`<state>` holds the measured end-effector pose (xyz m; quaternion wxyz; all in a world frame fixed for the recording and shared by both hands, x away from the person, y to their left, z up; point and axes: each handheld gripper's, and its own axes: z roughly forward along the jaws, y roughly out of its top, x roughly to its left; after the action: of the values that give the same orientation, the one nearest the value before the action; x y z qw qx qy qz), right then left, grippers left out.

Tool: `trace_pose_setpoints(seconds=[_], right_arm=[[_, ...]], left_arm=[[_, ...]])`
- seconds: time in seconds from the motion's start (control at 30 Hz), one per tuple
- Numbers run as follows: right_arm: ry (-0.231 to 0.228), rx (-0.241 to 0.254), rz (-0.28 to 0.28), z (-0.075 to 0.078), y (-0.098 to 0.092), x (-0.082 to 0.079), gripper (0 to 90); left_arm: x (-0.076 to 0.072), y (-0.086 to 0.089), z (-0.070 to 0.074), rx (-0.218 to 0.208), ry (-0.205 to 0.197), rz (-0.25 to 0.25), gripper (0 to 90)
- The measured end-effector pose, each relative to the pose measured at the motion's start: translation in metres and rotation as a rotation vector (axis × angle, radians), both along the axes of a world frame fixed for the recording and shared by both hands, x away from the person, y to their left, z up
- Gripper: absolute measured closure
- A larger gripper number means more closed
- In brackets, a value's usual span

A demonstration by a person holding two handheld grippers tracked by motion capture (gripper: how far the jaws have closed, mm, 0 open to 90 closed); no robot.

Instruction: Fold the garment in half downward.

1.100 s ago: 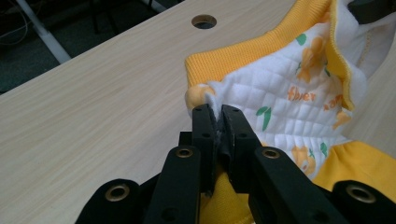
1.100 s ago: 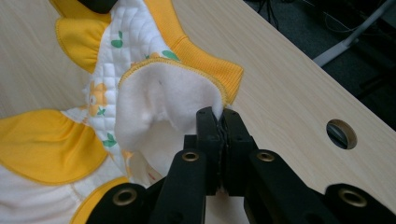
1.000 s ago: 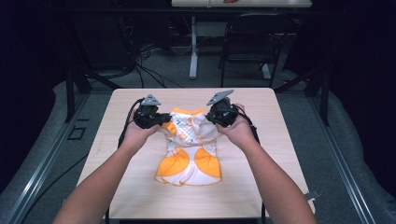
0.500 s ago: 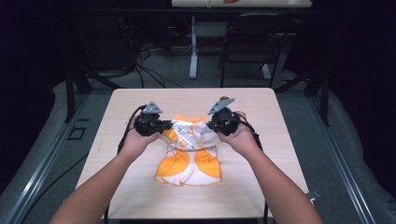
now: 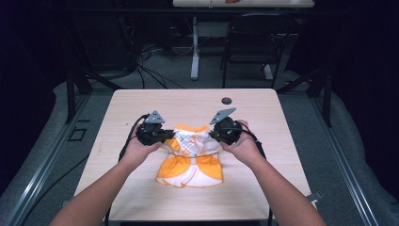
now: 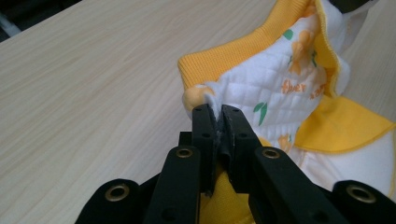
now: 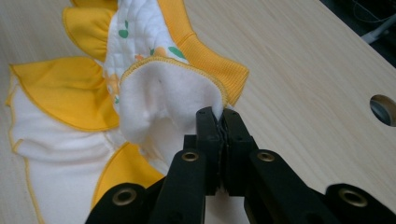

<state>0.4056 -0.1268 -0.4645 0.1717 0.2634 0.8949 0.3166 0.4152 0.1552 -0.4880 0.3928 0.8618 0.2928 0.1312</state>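
Our left gripper [image 6: 218, 111] and right gripper [image 7: 217, 114] each clamped on the yellow-and-white baby garment [image 5: 190, 157], opposite top corners, wooden table [image 5: 263, 183] beneath.

A pale wooden table [image 5: 141, 101] has a cable hole [image 5: 227, 100].

A light wooden table [image 5: 141, 108] stood on a grey floor, with a small dark round hole [image 5: 227, 100] near its far edge. An orange and white garment [image 5: 192, 157] lay at the centre of the tabletop. The left gripper [image 5: 165, 135] met the garment's upper left edge, and the right gripper [image 5: 212, 135] met its upper right edge. Each gripper carried a grey three-cornered plate on top. The jaw state could not be resolved from this height. Both forearms entered from the bottom edge. A dark chair [image 5: 249, 47] and cables lay beyond the table.
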Motion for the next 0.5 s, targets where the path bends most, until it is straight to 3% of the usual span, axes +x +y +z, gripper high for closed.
trace_pose_setpoints(seconds=[0.13, 0.2, 0.5], right_arm=[[0.007, 0.002, 0.01, -0.008, 0.001, -0.005, 87.3], [0.011, -0.023, 0.024, -0.01, 0.002, -0.008, 87.3], [0.031, -0.014, 0.038, -0.021, 0.003, -0.02, 87.3]], left_arm=[[-0.004, 0.001, -0.006, 0.001, 0.006, -0.008, 84.6], [-0.007, 0.002, -0.009, 0.003, 0.012, -0.013, 84.6], [-0.017, 0.004, -0.02, -0.003, 0.024, -0.027, 84.6]])
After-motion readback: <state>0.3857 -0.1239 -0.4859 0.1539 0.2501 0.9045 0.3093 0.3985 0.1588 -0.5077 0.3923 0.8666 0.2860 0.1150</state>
